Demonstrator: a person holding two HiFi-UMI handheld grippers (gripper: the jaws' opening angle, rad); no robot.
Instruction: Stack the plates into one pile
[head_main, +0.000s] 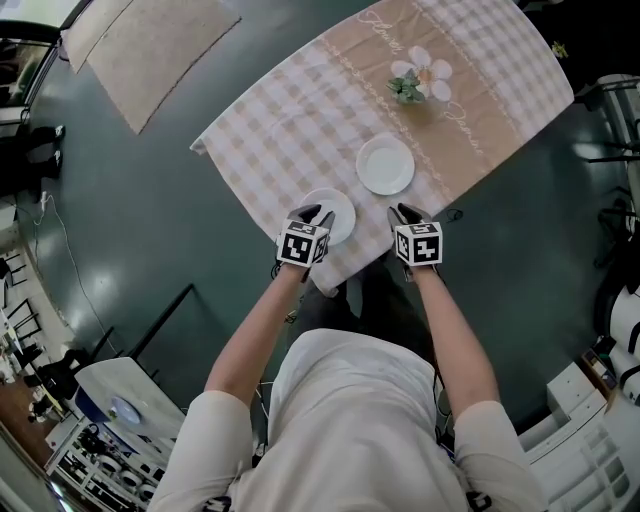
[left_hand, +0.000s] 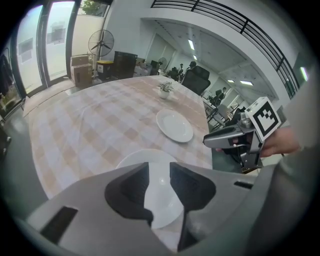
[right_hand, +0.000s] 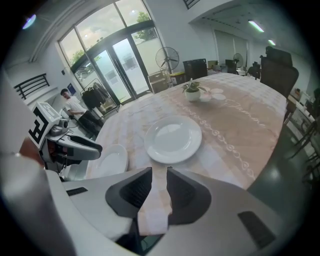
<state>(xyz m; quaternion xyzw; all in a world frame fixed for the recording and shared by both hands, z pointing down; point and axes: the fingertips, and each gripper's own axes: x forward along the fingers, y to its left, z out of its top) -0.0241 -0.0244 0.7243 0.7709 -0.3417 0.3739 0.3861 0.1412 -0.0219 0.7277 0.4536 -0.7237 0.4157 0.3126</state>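
Jaws apart and empty, left gripper (head_main: 312, 213) and right gripper (head_main: 404, 212) hover mid-frame, pickup seemingly pending: the nearer round white ceramic plate (head_main: 340, 210) likely needs gripping by its rim next.

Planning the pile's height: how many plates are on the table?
2. The near plate lies at the table edge, by the left claw; the far plate lies farther in, toward the flowers. None seems hidden.
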